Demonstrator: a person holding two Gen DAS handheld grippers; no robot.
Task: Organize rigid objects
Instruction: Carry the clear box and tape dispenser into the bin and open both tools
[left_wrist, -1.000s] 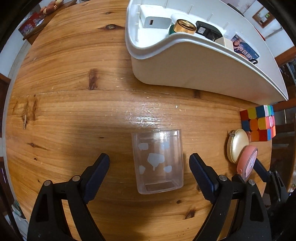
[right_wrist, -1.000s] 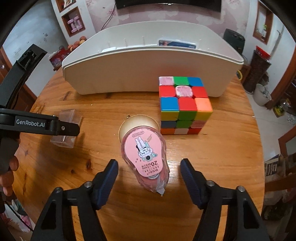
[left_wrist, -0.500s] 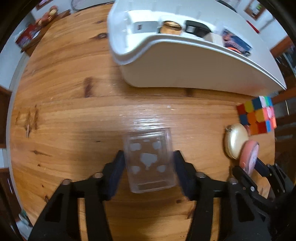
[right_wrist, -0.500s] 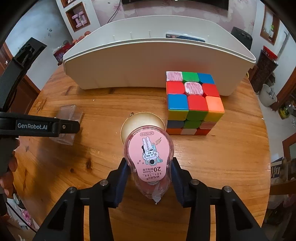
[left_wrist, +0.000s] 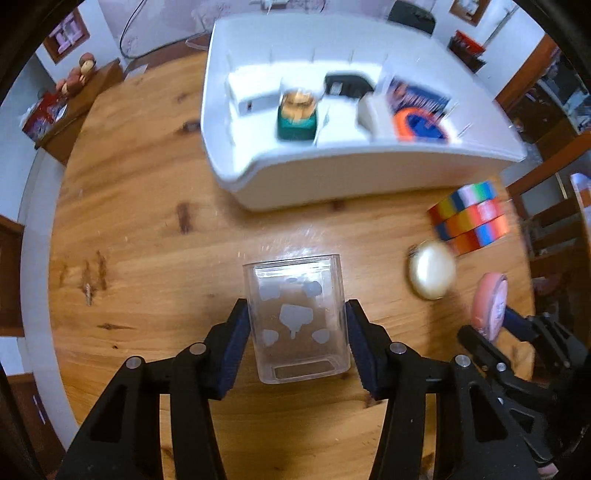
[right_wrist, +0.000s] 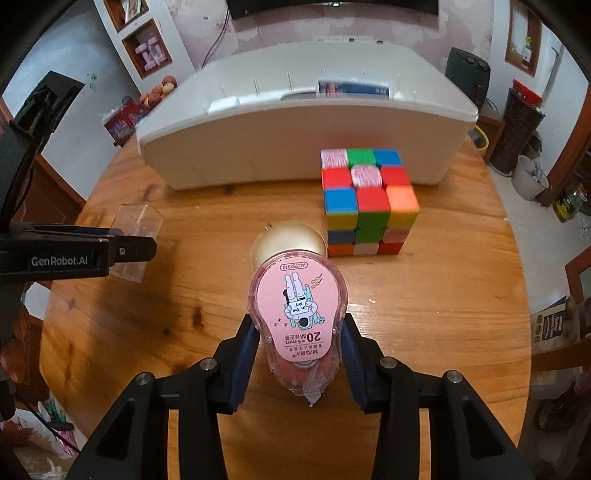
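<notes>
Right up front, the left gripper (left_wrist: 297, 334) is clamped on a clear plastic box (left_wrist: 298, 317), both pads pressed against its sides, over the wooden table (left_wrist: 147, 229). Same deal on the right gripper (right_wrist: 297, 345): squeezed tight on the pink correction tape (right_wrist: 297, 314). Just past the tape sits a gold round compact (right_wrist: 290, 238), with the colourful puzzle cube (right_wrist: 365, 199) beside it. Furthest back is the white bin (right_wrist: 303, 133), already holding a few items, though they're blurry.

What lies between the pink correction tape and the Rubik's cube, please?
The round gold compact lies between the correction tape and the cube, shown in the right wrist view.
</notes>
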